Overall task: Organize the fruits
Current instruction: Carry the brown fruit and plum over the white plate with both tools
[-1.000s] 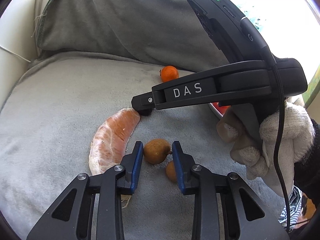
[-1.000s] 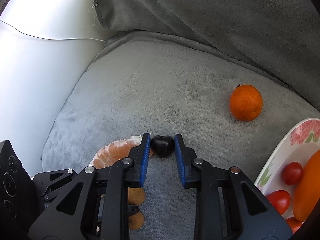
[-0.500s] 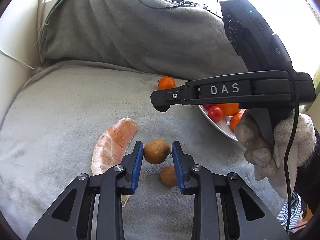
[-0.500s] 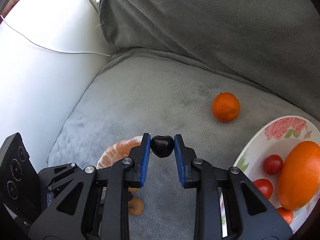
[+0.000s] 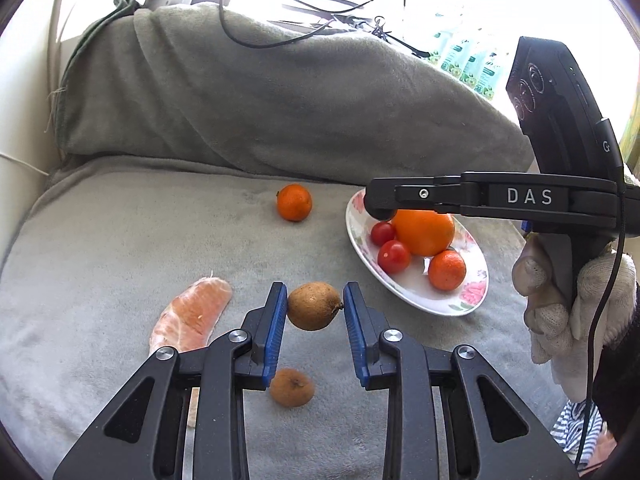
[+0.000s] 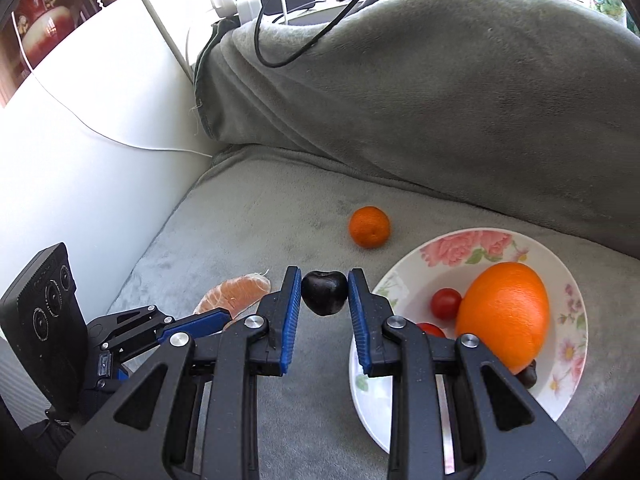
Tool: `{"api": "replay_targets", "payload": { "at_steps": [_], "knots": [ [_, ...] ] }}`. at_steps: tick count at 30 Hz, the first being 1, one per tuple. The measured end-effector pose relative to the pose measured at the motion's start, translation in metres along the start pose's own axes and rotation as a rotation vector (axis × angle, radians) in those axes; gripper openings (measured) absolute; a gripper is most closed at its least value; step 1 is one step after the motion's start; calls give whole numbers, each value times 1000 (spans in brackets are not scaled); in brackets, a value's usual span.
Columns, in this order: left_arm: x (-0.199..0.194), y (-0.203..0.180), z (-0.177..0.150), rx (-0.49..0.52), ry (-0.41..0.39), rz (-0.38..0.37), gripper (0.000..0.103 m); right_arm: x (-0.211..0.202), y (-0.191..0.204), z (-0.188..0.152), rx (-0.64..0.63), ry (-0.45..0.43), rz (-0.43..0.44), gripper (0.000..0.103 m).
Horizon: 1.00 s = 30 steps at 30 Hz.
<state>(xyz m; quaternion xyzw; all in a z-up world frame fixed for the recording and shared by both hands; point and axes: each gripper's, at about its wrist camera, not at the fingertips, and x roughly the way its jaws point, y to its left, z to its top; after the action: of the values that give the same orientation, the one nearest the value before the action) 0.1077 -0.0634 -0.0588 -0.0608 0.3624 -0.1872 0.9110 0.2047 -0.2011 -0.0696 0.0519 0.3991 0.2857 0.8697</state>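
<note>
While the left gripper (image 5: 315,307) clamps a brown fruit (image 5: 314,306) between its blue pads, lifted clear of the grey cushion (image 5: 120,232), the right gripper (image 6: 324,293) pinches a dark cherry (image 6: 324,293) in the same way, just beside the near-left rim of the plate (image 6: 460,246). The plate, white with pink flowers, sits toward the right side of the cushion, near the back. On it lie a big orange (image 6: 502,316), two cherry tomatoes (image 5: 394,256), one of them half hidden in the right wrist view, a small mandarin (image 5: 447,270) and a dark fruit (image 6: 527,376) tucked under the orange. A loose mandarin (image 5: 294,202) rests on the cushion left of the plate, near the back edge below the draped grey backrest (image 5: 280,108). A peeled citrus segment (image 5: 192,316) lies at the cushion's left side, beside the left gripper. A second brown fruit (image 5: 292,387) lies on the cushion under the left gripper. A white-gloved hand (image 5: 568,304) holds the right gripper's handle at the cushion's right edge.
</note>
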Motion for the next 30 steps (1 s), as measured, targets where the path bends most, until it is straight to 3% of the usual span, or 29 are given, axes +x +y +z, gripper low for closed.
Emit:
{"api": "replay_targets", "payload": {
  "at_steps": [14,30],
  "knots": [
    [25,-40,19,56,6,-48,28,-60,-64,-15,92,-88,-77,25],
    [42,-73,19,105,40,-92,28,-77,-112,-38,171,-91,-134,25]
  ]
}}
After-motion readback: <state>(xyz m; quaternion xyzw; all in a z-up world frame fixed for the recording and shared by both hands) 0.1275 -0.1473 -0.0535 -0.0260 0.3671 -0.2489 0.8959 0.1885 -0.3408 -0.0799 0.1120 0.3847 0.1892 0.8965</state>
